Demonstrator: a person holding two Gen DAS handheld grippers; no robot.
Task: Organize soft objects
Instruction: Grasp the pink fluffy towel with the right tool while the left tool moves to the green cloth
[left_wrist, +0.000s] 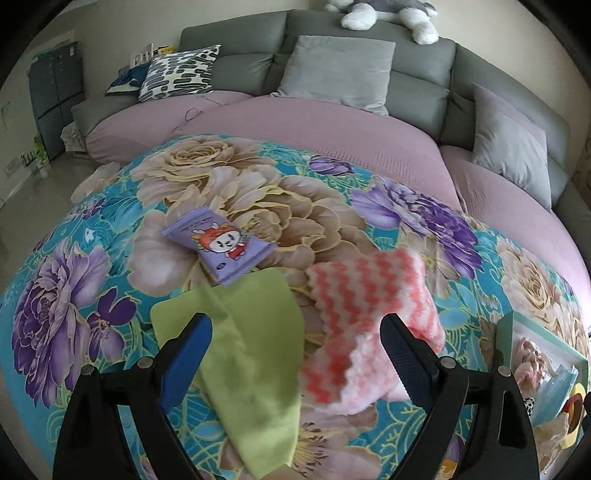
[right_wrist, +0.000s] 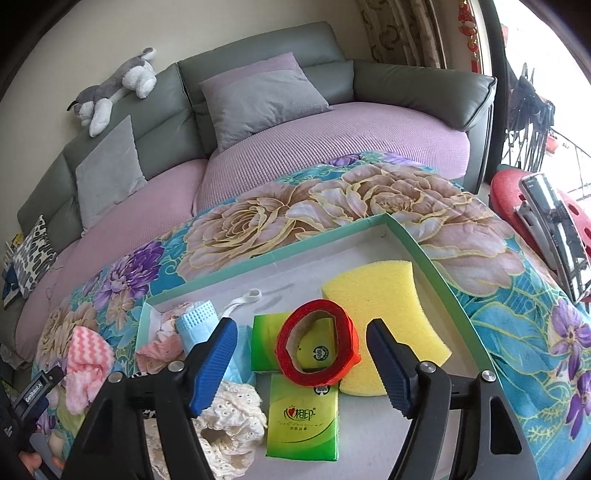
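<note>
In the left wrist view my left gripper (left_wrist: 295, 352) is open, low over the floral quilt (left_wrist: 258, 192). A lime green cloth (left_wrist: 255, 369) and a fluffy pink and white zigzag cloth (left_wrist: 362, 306) lie side by side between its fingers, and neither pad presses on them. A purple tissue pack (left_wrist: 221, 247) lies just beyond. In the right wrist view my right gripper (right_wrist: 303, 363) is open above a mint-rimmed tray (right_wrist: 436, 266). A red fabric ring (right_wrist: 349, 332) rests free between the fingers, on two green tissue packs (right_wrist: 303, 421).
The tray also holds a yellow sponge (right_wrist: 384, 295), a blue cloth (right_wrist: 195, 317), cream lace fabric (right_wrist: 229, 424) and pink lace. A grey sofa (left_wrist: 417, 85) with cushions and a plush dog (right_wrist: 110, 92) lies behind. A red stool (right_wrist: 513, 188) stands at the right.
</note>
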